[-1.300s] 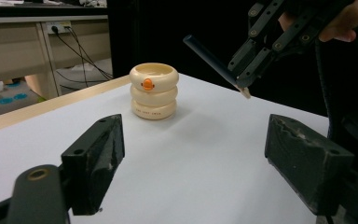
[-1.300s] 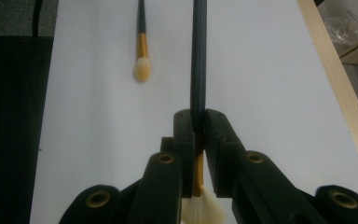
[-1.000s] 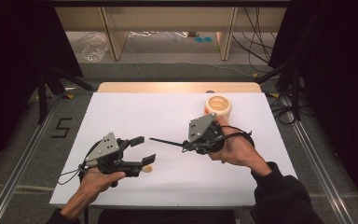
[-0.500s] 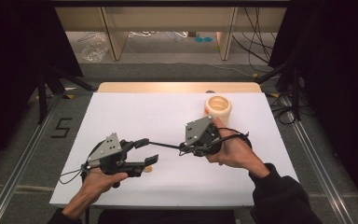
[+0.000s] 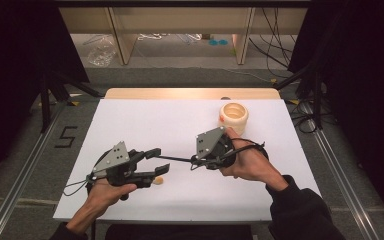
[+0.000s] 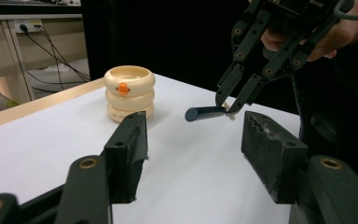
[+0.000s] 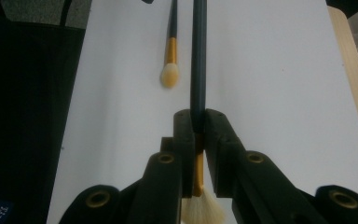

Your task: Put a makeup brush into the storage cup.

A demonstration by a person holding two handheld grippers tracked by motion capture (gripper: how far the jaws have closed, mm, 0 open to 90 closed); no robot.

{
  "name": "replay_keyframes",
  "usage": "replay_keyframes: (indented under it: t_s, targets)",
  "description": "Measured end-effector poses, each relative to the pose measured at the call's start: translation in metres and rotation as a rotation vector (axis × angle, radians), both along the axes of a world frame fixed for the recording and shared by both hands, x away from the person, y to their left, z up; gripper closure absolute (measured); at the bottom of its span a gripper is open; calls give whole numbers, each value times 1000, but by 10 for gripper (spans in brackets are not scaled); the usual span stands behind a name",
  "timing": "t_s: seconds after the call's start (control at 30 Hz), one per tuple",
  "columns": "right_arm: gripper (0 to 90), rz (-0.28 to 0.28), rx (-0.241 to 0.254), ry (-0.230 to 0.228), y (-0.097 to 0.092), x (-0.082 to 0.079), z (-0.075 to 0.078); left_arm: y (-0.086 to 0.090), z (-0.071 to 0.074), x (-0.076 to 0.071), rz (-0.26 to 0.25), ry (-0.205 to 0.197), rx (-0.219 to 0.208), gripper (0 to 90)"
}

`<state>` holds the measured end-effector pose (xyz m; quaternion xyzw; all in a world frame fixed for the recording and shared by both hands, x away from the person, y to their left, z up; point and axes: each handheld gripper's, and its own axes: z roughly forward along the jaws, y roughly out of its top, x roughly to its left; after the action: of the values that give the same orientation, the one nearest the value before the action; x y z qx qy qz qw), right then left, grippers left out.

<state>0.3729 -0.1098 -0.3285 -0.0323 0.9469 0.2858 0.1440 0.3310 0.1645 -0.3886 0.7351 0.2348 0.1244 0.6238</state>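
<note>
Between the right gripper's (image 5: 194, 161) clamped pads, the brush (image 5: 172, 158) lies level, handle toward the half-open, closing left gripper (image 5: 156, 161).

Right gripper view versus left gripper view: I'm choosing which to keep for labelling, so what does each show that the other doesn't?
Right gripper view: a second brush lying on the white table, plus the held brush with its gold ferrule and pale bristles behind the jaws. Left gripper view: a cream ringed pot and the right gripper from the front. Both: the held brush's dark handle.
</note>
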Motion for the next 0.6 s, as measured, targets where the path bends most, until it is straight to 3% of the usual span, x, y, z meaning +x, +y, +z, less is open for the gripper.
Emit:
replay_keyframes:
  t_s: [0.07,0.17,0.5,0.57,0.6]
  targets:
    - [841,17,-11,-13,1,1,-1,0,0,-1,-4,12,13,450]
    - [841,29,-26,-19,2,0,-2,-1,-1,0,-36,-4,45,477]
    - [841,51,-55,-24,4,-3,-6,-4,-3,-2,-82,14,66,571]
    - [841,42,-58,-7,5,-5,-6,-5,-3,-2,-90,18,60,578]
    - [841,81,-39,-26,6,-3,-6,-5,-4,-3,-94,24,52,583]
